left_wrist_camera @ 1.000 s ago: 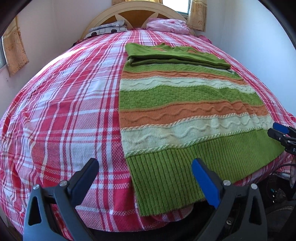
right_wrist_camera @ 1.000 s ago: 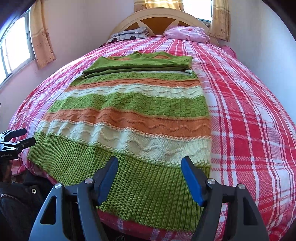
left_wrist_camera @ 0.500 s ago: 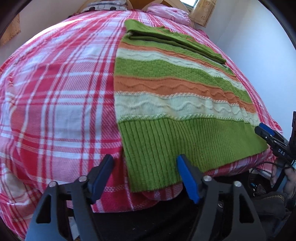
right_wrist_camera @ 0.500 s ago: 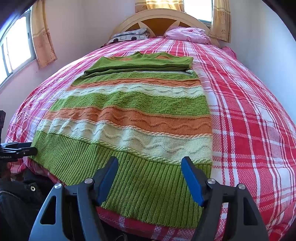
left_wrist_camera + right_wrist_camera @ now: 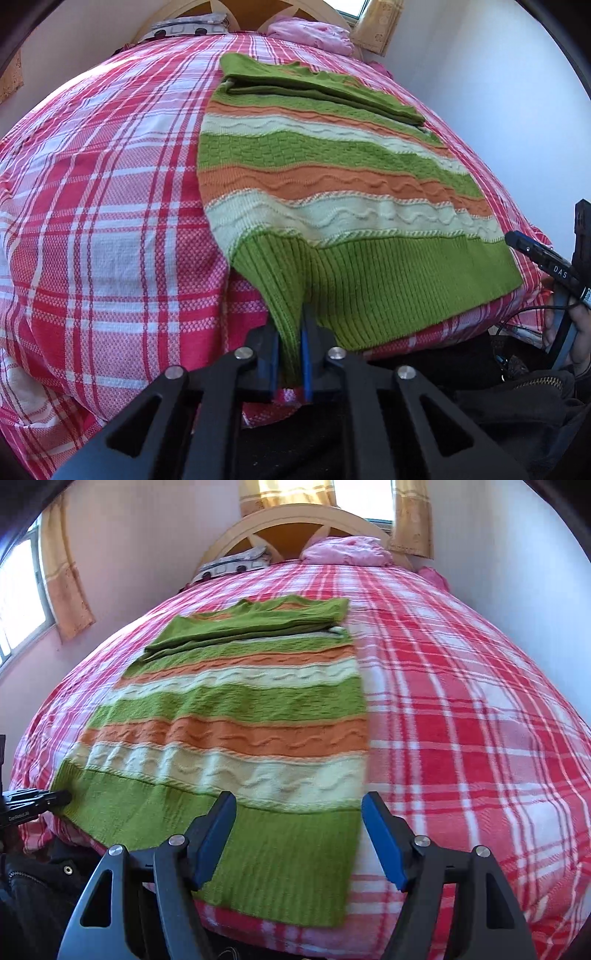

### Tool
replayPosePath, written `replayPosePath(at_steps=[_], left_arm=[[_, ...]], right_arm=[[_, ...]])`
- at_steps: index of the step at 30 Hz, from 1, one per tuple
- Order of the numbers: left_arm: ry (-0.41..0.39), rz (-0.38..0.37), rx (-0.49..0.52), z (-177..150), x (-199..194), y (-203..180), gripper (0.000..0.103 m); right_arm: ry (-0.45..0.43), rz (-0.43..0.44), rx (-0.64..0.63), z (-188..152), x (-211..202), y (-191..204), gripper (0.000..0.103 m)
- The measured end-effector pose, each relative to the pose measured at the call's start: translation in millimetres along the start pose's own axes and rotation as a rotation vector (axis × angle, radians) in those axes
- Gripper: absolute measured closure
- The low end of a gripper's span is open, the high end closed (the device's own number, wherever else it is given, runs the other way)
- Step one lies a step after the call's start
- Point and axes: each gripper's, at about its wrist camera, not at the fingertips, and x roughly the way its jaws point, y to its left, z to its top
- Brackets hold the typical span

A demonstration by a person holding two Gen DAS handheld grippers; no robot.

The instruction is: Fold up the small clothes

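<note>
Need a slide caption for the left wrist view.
Left hand-held gripper pinches the striped sweater's green hem on a plaid bed.

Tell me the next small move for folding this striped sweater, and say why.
Probably close the right hand-held gripper on the hem corner beneath it. The left hand-held gripper has just been closing and already pinches the other corner of the sweater, the green rib bunched between its pads, while the right one hangs open over the hem, gripping nothing. Both corners are needed to lift the hem evenly.

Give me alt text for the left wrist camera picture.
The left gripper has just closed on the green ribbed hem corner of a striped sweater, which lies on a red plaid bedspread. The right gripper reaches in from the right edge.
</note>
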Motion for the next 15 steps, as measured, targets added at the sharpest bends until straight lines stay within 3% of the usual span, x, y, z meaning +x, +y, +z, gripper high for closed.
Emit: replayPosePath(at_steps=[9, 12, 13, 15], left_arm=[[0.003, 0.004, -0.021, 2, 1, 6, 0.082], [-0.005, 0.016, -0.026, 4, 2, 8, 0.065], [-0.010, 0.014, -0.031, 4, 3, 9, 0.057], [-0.001, 0.001, -0.053, 4, 8, 13, 0.055]], right_arm=[[0.072, 0.016, 0.028, -26, -3, -15, 0.032], [0.081, 0.035, 0.025, -28, -4, -10, 0.033], [0.080, 0.041, 0.023, -29, -4, -8, 0.036], [0.071, 0.068, 0.033, -30, -3, -8, 0.058]])
